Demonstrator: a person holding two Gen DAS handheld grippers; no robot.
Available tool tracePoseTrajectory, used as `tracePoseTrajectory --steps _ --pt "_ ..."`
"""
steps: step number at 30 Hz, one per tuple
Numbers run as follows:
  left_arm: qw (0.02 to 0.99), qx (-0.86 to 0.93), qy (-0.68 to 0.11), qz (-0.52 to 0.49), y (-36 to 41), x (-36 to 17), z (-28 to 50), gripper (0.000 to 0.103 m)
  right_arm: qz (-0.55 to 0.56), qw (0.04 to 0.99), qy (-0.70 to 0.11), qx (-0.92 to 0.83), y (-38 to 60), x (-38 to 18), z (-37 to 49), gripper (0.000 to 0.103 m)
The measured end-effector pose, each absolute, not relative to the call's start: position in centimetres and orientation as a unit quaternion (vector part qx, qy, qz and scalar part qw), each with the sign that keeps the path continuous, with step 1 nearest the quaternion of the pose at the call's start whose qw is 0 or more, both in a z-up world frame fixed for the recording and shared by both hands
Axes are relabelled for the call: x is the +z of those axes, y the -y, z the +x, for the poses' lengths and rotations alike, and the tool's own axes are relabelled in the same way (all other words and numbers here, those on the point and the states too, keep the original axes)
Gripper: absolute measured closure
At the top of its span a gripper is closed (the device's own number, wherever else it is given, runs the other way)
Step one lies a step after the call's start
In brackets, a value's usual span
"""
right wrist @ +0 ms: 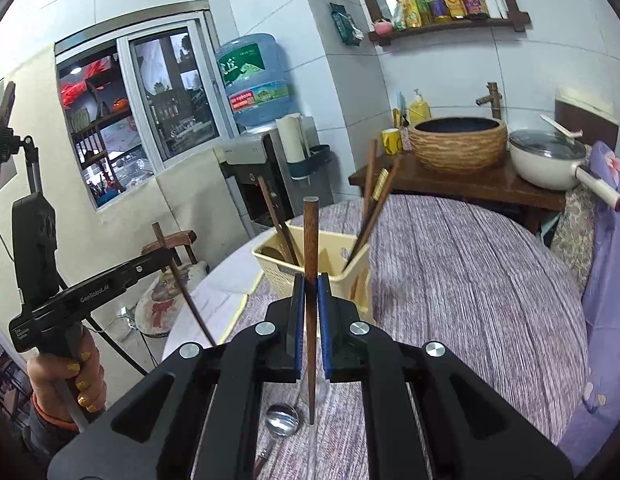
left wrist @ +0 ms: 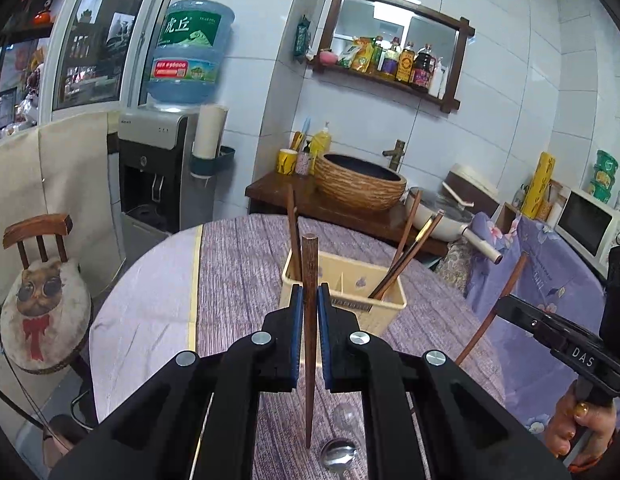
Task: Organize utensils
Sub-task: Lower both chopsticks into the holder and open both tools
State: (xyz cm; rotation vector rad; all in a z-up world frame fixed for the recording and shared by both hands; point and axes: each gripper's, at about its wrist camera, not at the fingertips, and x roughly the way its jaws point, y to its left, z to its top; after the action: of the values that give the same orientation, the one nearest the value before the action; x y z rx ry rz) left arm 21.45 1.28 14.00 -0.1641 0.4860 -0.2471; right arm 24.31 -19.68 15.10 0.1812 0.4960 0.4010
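Chopsticks: one upright wooden chopstick pinched in the left gripper; another clamped in the right gripper
Holder: cream caddy just beyond both, on the desk; likely the drop target
Spoon: metal spoon lies nearer than the caddy, unsorted

- Left claw: matte black plastic linkage arms, blue pads lining the inner faces of both fingers.
- Four round silver pivot screws across the linkage; triangular cut-outs in the outer arms.
- Right claw: same black build, blue pads, silver pivots.
- Left unit's side, at 9 o'clock in the right view: white "GenRobot.AI" lettering.
- Right unit's side: white "DAS" lettering.
- Left hand: bare skin, gold glitter nail polish, orange cuff.
- Right hand: same gold nails, orange cuff.
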Motion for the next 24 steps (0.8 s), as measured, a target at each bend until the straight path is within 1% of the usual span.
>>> tracePoseTrajectory --steps 10,14,18,24 --pt "0.97 -0.135 -0.176 -0.096 -0.4 23.9 24.8 0.094 0.058 0.969 -0.16 0.18 17.5 25.3 27.4 0.096" --pt "0.977 -0.121 -0.146 -0.093 0.7 26.4 26.5 0.094 0.045 0.978 -0.139 0.149 16.9 27.2 29.4 0.096" --pt "0.981 -0.104 -0.137 -0.088 1.7 25.8 28.6 0.094 0.047 0.98 -0.145 0.126 16.4 26.0 32.0 0.096" --pt "0.98 -0.095 -0.162 -0.07 2.8 20.2 30.9 0.094 0.055 0.975 -0.188 0.108 16.1 21.3 35.0 0.095"
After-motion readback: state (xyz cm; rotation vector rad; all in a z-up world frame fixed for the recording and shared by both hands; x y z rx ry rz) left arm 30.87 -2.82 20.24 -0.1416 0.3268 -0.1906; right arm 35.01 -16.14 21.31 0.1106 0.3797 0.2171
